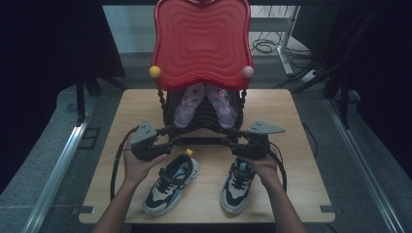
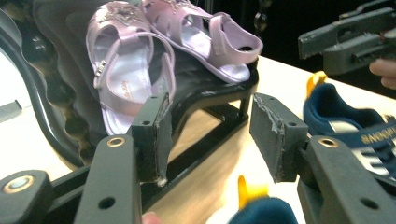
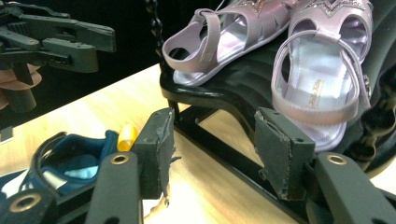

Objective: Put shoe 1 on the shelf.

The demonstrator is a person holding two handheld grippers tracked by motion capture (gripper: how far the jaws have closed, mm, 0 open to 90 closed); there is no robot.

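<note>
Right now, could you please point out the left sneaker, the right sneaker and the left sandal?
left sneaker [image 1: 171,184], high view, on its laces.
right sneaker [image 1: 236,187], high view, on its tongue.
left sandal [image 1: 188,106], high view, on its insole.

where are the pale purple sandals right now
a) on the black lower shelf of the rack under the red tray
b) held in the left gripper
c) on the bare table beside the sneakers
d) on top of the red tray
a: the pair of purple sandals rests on the black shelf, under the red tray and behind the two sneakers on the table.
</note>
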